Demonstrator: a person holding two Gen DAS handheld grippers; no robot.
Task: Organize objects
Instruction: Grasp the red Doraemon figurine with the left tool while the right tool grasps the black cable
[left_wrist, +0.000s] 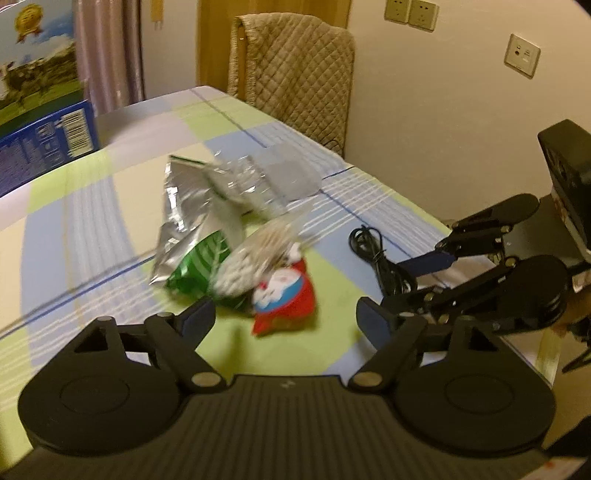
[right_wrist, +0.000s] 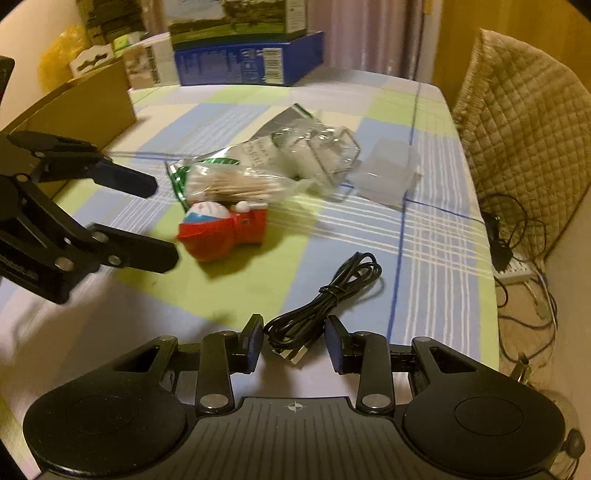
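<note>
A pile lies mid-table: a red toy figure, a clear bag of toothpicks, a green and silver snack bag and a clear bag of white items. A clear plastic box lies beside them. A coiled black cable lies near the front. My left gripper is open, just in front of the red toy. My right gripper is open with the cable's plug end between its fingers.
A checked cloth covers the table. A brown cardboard box stands at the left and blue and green cartons at the back. A chair with a quilted cover stands by the table. Wires and a power strip lie on the floor.
</note>
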